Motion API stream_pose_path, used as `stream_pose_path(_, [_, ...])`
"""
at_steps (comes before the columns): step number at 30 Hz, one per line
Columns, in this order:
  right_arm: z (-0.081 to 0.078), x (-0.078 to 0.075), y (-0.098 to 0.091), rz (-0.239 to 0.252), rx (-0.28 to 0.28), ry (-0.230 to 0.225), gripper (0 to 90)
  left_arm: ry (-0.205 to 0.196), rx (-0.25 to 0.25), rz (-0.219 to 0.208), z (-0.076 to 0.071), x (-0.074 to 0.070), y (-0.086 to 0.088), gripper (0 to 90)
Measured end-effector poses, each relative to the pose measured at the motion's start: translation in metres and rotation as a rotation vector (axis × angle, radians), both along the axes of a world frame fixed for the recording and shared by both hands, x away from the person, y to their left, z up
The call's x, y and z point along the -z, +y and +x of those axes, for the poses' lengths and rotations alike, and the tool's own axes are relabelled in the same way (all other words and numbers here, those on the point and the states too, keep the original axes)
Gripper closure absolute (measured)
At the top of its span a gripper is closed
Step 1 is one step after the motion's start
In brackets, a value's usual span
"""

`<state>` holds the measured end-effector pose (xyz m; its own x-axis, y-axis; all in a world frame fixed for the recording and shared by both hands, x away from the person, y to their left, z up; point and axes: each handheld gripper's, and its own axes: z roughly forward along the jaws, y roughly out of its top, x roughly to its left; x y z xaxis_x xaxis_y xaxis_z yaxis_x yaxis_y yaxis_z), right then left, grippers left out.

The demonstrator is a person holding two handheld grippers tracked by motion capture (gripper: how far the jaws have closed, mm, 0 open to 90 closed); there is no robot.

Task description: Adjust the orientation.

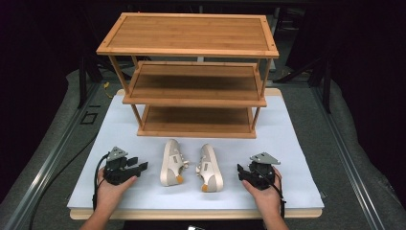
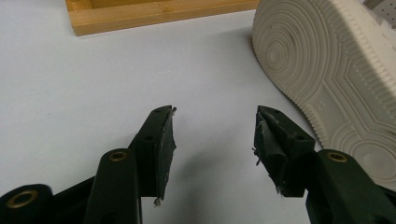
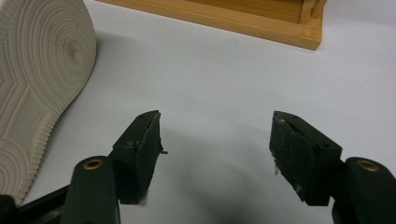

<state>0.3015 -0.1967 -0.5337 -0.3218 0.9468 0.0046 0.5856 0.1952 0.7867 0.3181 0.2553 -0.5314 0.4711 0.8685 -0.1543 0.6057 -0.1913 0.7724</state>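
I hold both grippers low over the white mat [image 1: 287, 143] at the near edge of the table, and neither has anything in it: my left gripper [image 1: 142, 166] stands released with bare mat between its jaws, and my right gripper [image 1: 239, 170] is spread wide over bare mat as well. Between them lie the two shoes, each tipped on its side with the sole facing outward toward the gripper beside it. The left shoe [image 1: 171, 163] sits just right of my left gripper; in the left gripper view its ribbed sole [image 2: 327, 70] rises close beside the right-hand jaw, near but not touching. The right shoe [image 1: 209, 167] lies just left of my right gripper, and in the right gripper view its sole [image 3: 37, 84] fills the left edge, again clear of the jaws. To take them well, I judge I should turn each gripper inward so one jaw goes over the sole and the other into the upper or collar, gripping near the heel, where the shoe looks stiff enough not to fold. A pinch on the sole edge alone would likely slip. Beyond the shoes stands the wooden rack [image 1: 191, 72], its bottom shelf [image 1: 196, 120] nearest and lowest, so each shoe should be lifted only slightly, righted, and slid in toe first.
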Motion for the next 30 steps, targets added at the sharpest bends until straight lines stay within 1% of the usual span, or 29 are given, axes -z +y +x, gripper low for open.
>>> stream_pose_path(4, [-0.001,0.000,0.000,0.002,0.000,-0.005,33.5,0.004,0.000,-0.010,-0.001,-0.001,-0.001,48.1])
stream_pose_path(9, [-0.002,-0.001,0.000,0.005,0.003,-0.005,33.9,-0.007,0.003,-0.013,-0.003,-0.004,-0.004,48.8])
stream_pose_path(13, [-0.001,-0.001,-0.001,0.006,0.002,-0.001,34.2,-0.016,0.016,-0.009,-0.005,-0.007,-0.008,50.6])
stream_pose_path(14, [-0.002,-0.001,0.000,0.010,-0.002,0.000,34.2,-0.017,0.023,-0.002,-0.006,-0.008,-0.008,50.7])
stream_pose_path(21, [-0.002,-0.001,0.001,0.007,-0.003,-0.001,34.2,-0.033,0.046,-0.012,-0.011,-0.014,-0.015,51.1])
stream_pose_path(24, [-0.002,-0.001,0.001,0.007,0.001,-0.003,34.2,-0.045,0.060,-0.010,-0.014,-0.018,-0.019,52.8])
stream_pose_path(30, [-0.002,-0.002,0.000,0.009,0.004,-0.006,34.8,-0.049,0.079,-0.014,-0.018,-0.023,-0.025,55.1])
